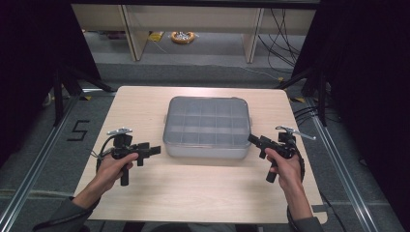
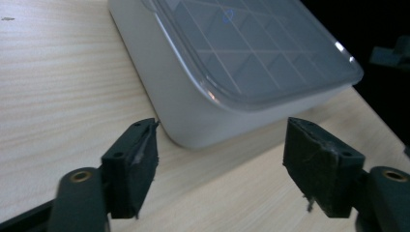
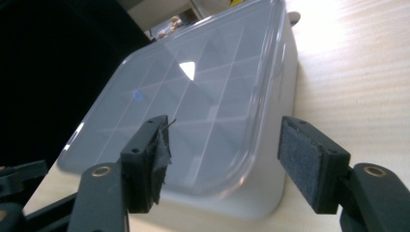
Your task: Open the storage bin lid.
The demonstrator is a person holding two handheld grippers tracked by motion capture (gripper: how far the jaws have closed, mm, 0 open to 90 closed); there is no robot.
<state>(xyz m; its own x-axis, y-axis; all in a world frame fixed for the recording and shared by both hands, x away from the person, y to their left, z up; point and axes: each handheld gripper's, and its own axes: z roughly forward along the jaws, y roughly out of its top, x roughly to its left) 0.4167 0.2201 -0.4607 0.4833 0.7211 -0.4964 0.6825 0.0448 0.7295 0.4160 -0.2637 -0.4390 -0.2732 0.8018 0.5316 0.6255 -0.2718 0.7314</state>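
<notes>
black digit "5" marked on the grey floor (image 1: 77, 130), left of the table (image 1: 145, 193)

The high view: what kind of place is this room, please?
Probably a lab or workshop set up for recording, not a home. A bare wooden table stands on grey floor between metal rails, with loose cables and plain wooden furniture legs behind it, and dark curtains at both sides.

Right gripper (image 3: 225, 166) fingers apart, framing near corner of lidded compartment box (image 3: 203, 111) on table (image 3: 358, 72).
</notes>
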